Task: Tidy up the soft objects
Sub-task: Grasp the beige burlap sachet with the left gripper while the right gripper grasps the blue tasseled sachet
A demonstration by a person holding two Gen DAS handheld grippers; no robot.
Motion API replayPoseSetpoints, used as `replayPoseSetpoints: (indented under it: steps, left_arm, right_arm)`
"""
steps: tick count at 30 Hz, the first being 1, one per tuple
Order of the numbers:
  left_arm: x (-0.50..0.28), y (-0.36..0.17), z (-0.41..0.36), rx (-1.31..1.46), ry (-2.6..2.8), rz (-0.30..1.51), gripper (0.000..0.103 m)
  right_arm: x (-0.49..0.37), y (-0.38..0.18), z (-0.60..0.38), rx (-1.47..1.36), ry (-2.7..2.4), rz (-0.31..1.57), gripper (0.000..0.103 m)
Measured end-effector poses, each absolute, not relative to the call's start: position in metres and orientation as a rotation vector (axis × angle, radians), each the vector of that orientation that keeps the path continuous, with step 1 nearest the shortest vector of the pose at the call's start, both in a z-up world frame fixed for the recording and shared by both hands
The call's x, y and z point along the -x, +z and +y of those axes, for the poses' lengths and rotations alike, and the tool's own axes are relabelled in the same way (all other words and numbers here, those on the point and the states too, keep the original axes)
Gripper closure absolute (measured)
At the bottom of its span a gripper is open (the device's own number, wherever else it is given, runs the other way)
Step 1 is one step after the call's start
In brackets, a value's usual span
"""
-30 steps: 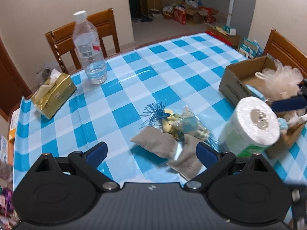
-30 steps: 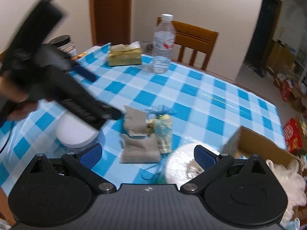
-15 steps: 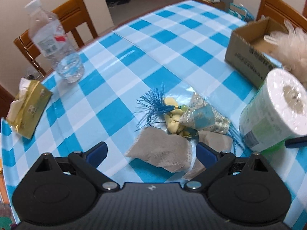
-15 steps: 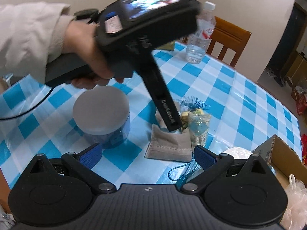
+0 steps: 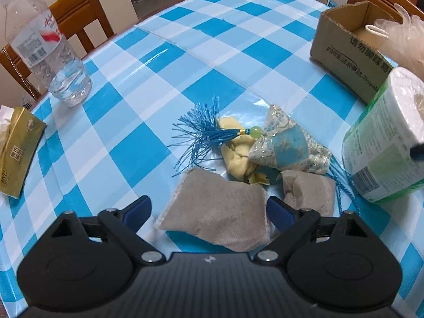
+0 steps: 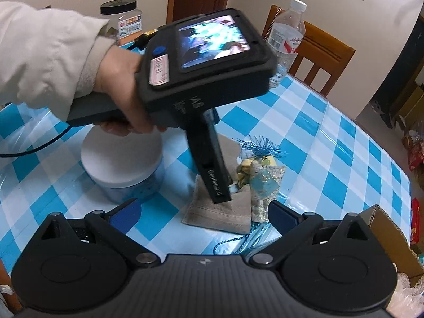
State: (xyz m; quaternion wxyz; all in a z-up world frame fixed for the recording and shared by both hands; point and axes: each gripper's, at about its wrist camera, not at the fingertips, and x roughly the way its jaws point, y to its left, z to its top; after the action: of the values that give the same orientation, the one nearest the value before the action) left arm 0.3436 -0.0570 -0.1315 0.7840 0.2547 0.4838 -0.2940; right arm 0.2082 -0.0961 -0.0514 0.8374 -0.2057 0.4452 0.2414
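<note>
My left gripper (image 5: 208, 210) had just been closing, its blue pads either side of the grey pouch (image 5: 216, 213) at lower centre, the right pad at the pouch's edge, the left still apart. My right gripper (image 6: 202, 212) stood wide open, holding nothing. Beyond lay a second grey pouch (image 5: 308, 192), a tasselled sachet (image 5: 287, 148), a paper roll (image 5: 384, 143) at right and a box (image 5: 347, 53) upper right.

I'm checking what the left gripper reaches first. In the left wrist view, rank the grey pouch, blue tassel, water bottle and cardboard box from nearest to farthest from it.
1. Grey pouch: between the left gripper fingers.
2. Blue tassel: just beyond the pouch, mid-table.
3. Water bottle, far left, and cardboard box, far right: both much farther, too close to call.
</note>
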Motion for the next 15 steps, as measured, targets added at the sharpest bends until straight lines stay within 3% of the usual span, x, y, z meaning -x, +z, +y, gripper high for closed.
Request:
replayPoseSetpoints:
  steps: [1, 4, 11, 15]
  left_arm:
    - [-0.345, -0.132, -0.056, -0.536, -0.639, 1.049, 0.034]
    - [-0.348, -0.132, -0.051, -0.489, -0.643, 1.067, 0.043]
    - [-0.350, -0.129, -0.040, -0.489, -0.598, 1.046, 0.046]
    - [-0.352, -0.130, -0.034, -0.477, -0.589, 1.045, 0.046]
  right_arm:
    - [-0.211, -0.052, -0.097, 0.433, 0.508, 0.944, 0.000]
    - [-0.219, -0.053, -0.102, 0.424, 0.494, 0.960, 0.000]
    - [-0.246, -0.052, -0.116, 0.404, 0.435, 0.976, 0.001]
    - [-0.269, -0.052, -0.121, 0.409, 0.393, 0.989, 0.008]
